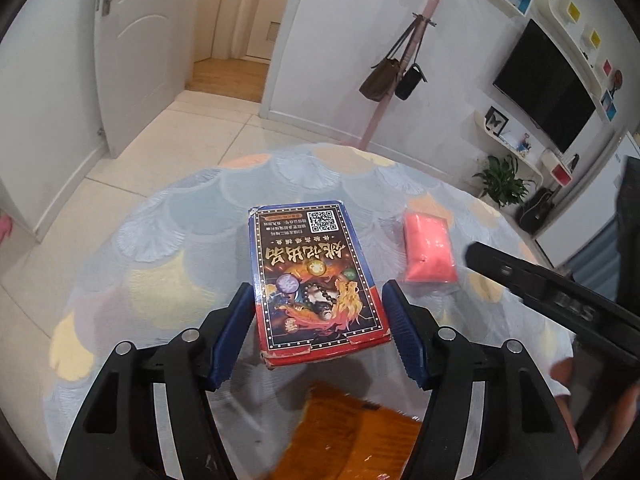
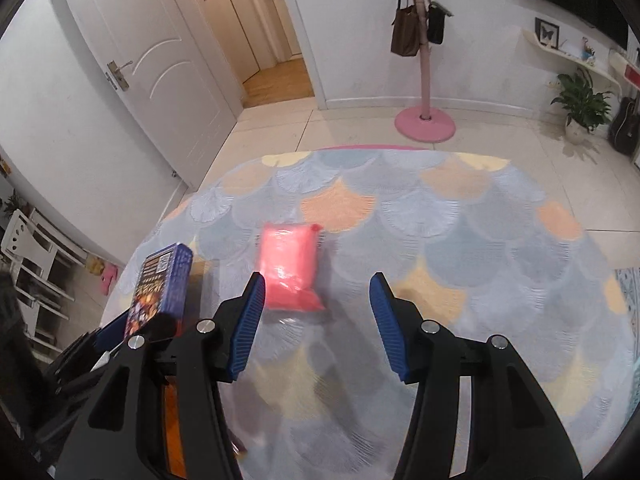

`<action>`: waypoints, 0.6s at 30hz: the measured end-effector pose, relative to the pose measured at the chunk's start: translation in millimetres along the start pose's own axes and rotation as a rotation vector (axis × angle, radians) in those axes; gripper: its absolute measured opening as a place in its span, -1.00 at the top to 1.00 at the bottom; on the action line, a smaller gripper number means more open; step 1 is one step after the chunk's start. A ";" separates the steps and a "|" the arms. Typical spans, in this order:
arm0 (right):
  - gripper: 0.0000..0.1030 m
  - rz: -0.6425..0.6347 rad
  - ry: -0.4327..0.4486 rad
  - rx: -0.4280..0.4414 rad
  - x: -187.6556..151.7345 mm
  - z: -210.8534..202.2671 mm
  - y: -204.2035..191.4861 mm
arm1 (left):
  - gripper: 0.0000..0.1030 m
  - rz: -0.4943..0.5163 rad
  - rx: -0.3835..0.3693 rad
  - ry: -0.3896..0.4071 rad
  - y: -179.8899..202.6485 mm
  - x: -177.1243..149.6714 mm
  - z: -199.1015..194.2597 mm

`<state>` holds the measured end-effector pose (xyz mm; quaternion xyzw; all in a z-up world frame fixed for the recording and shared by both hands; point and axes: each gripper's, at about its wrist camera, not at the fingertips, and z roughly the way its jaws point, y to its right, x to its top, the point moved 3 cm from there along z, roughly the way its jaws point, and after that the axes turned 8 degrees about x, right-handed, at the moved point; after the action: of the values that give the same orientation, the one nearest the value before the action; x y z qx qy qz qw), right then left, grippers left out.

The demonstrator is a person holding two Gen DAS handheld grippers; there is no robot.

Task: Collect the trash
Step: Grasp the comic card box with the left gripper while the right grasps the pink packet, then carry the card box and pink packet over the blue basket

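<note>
Card box (image 1: 316, 276) clamped in left gripper (image 1: 320, 300), above table (image 1: 160, 264).

card box (image 1: 316, 276) filling left jaws, pink packet (image 2: 290, 270) before right jaws, tablecloth (image 2: 460, 220) beyond bare

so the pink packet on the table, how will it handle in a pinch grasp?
The pink packet looks like a soft glossy plastic pouch, so it probably sags and deforms rather than staying stiff. The shiny film may be slippery between the right gripper pads. It lies flat, so it should not roll.
</note>
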<state>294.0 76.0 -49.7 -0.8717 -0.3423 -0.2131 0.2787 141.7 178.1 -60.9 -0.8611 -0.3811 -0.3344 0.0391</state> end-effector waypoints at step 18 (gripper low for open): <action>0.33 -0.033 -0.044 -0.075 1.0 28.3 -21.3 | -0.23 0.023 -0.029 0.023 -1.6 -4.3 -16.8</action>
<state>284.5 107.4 -63.2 -0.8802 -0.3543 -0.2113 0.2348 129.3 171.1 -50.8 -0.8620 -0.3657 -0.3495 0.0348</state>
